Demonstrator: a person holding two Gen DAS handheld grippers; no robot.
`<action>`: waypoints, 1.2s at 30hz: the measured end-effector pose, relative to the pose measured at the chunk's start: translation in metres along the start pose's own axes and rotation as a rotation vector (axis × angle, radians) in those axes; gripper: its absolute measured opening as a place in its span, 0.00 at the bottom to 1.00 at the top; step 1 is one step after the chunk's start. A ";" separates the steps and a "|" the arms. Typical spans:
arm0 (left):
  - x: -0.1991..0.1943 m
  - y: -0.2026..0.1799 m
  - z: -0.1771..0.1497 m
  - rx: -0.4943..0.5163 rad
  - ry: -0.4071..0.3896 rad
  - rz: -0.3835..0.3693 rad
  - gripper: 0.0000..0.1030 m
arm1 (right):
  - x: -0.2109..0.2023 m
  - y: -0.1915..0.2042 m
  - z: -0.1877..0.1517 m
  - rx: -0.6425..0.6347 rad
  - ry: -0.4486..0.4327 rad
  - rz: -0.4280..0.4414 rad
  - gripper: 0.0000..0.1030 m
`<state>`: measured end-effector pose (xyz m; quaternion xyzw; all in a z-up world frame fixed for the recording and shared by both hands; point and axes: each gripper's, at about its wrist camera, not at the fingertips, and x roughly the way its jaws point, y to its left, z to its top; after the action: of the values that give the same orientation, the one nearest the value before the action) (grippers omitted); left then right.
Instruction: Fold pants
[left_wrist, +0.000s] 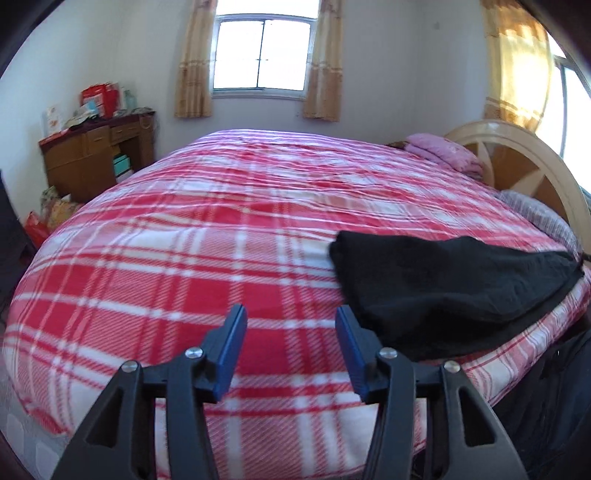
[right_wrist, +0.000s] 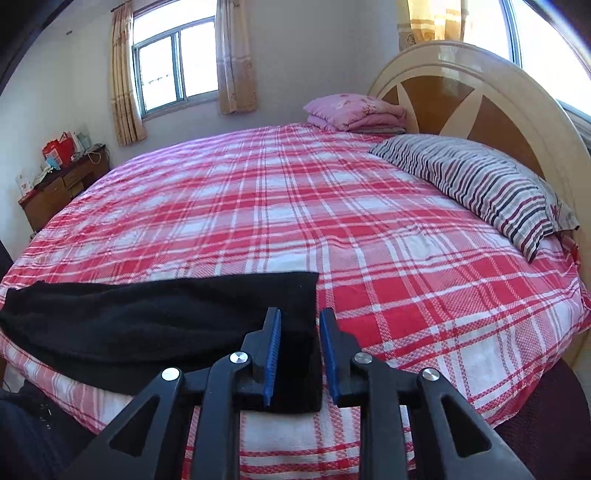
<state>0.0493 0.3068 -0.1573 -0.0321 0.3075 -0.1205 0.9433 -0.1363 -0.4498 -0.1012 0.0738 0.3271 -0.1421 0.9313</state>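
Note:
Black pants (left_wrist: 443, 288) lie flat along the near edge of the bed with the red plaid cover (left_wrist: 221, 229). My left gripper (left_wrist: 291, 314) is open and empty, above the cover just left of the pants' end. In the right wrist view the pants (right_wrist: 155, 317) stretch leftwards from under my right gripper (right_wrist: 300, 317). It is open, over the pants' right end, with the straight right edge of the fabric between its fingers. Whether it touches the fabric I cannot tell.
A striped pillow (right_wrist: 480, 184) and a folded pink blanket (right_wrist: 354, 110) lie by the rounded headboard (right_wrist: 480, 92). A cluttered wooden desk (left_wrist: 96, 155) stands by the far wall under a window (left_wrist: 262, 55). Bags (left_wrist: 48, 218) sit on the floor beside the bed.

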 end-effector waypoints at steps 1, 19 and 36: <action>-0.003 0.005 -0.001 -0.033 -0.003 0.001 0.52 | -0.003 0.005 0.003 0.004 -0.012 0.013 0.23; 0.024 -0.074 0.010 0.013 0.078 -0.048 0.52 | 0.060 0.347 -0.019 -0.616 0.063 0.504 0.45; 0.038 -0.064 -0.002 -0.062 0.121 -0.027 0.42 | 0.093 0.424 -0.056 -0.820 0.226 0.538 0.03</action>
<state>0.0647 0.2352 -0.1718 -0.0581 0.3671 -0.1253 0.9199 0.0326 -0.0550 -0.1846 -0.2018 0.4242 0.2522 0.8460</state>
